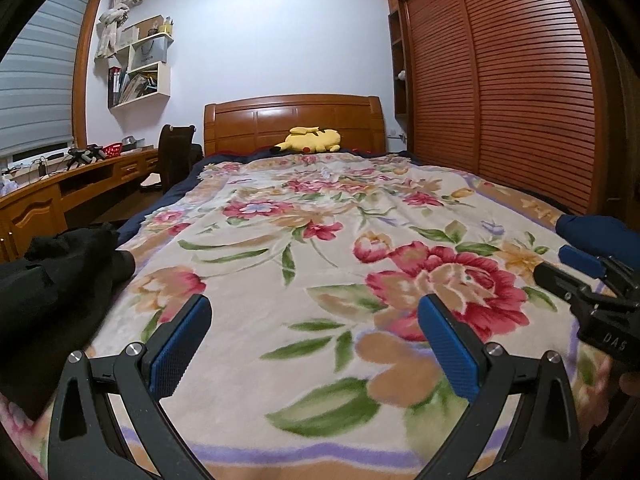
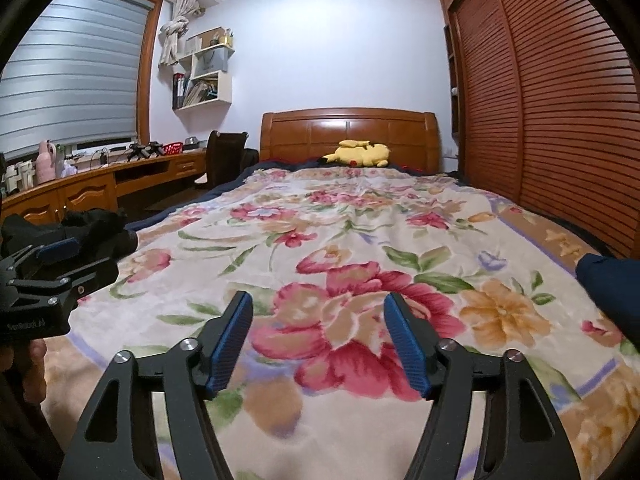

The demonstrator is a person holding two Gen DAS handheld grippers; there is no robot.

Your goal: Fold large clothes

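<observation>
A black garment (image 1: 60, 268) lies crumpled in soft folds at the left edge of the left wrist frame, on the bed's left side; a navy garment (image 1: 600, 232) sits bunched at the right edge. The right wrist view alone shows pink bottles (image 2: 44, 160) on the wooden desk (image 2: 88, 184). Both the left gripper (image 1: 314, 344) and right gripper (image 2: 318, 340) hover with jaws spread, empty, their textured blue pads above the plush floral blanket (image 1: 320, 220).

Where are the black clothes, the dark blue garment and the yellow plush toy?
black clothes (image 1: 52, 276), left wrist view, middle of the pile.
dark blue garment (image 2: 612, 284), right wrist view, its visible end.
yellow plush toy (image 1: 314, 140), left wrist view, its body.
</observation>
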